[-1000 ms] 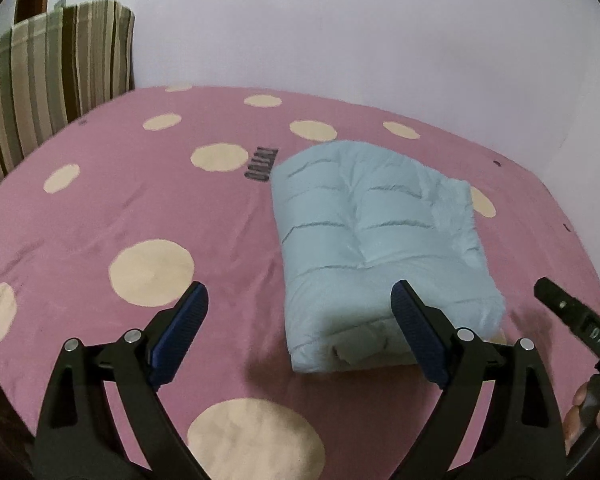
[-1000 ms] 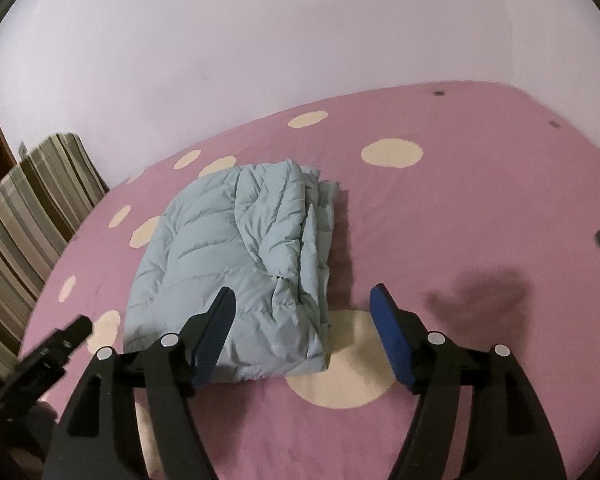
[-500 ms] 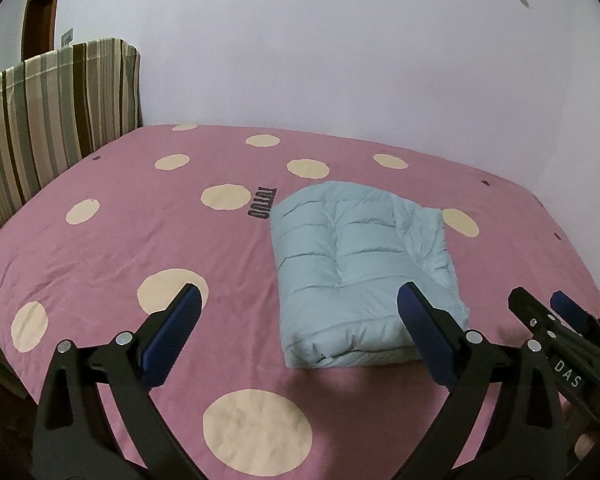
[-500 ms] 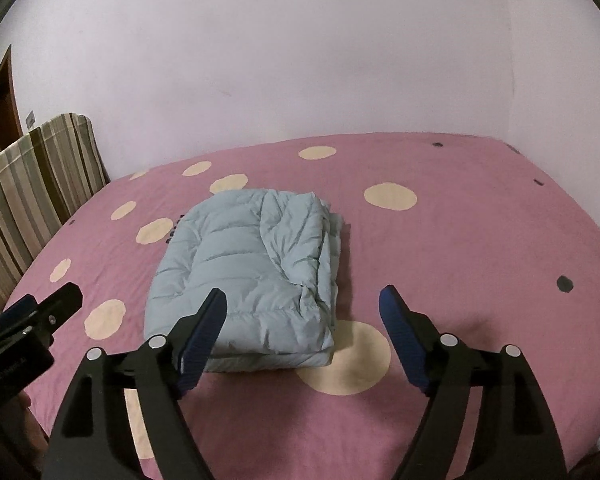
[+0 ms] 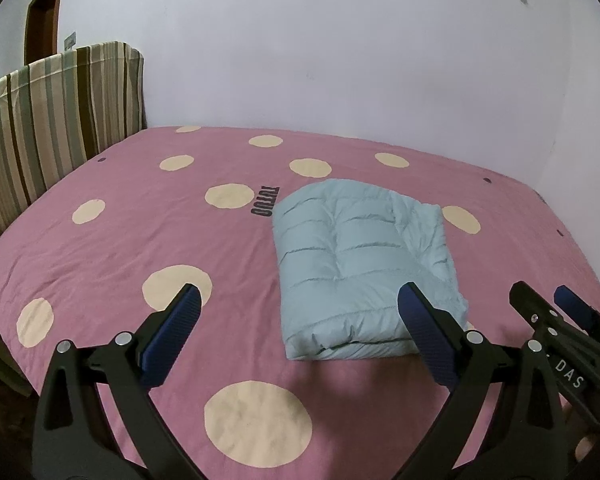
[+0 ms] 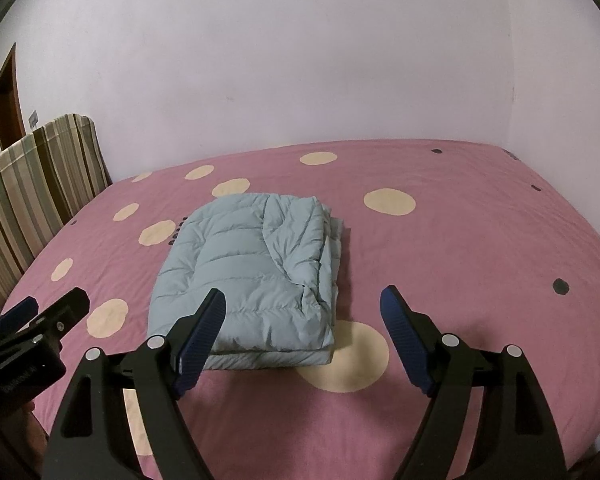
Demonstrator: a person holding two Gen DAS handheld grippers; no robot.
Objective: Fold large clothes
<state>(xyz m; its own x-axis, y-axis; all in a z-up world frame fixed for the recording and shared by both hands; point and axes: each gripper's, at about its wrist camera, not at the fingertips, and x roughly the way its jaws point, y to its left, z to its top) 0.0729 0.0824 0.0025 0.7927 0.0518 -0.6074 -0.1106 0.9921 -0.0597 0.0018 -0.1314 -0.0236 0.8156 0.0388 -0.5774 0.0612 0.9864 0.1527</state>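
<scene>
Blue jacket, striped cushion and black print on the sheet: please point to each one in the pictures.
blue jacket (image 6: 244, 276): right wrist view, on its quilted top layer.
striped cushion (image 5: 56, 120): left wrist view, on its striped front face.
black print (image 5: 265, 201): left wrist view, on the middle of the letters.

A bed covered in a pink sheet with cream dots is set against plain pale walls. A striped headboard is seen at ten o'clock, a brown door frame beyond it.

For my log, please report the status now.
Left gripper open, empty. Right gripper open, empty. Jacket folded on bed. Nothing in the way.
</scene>
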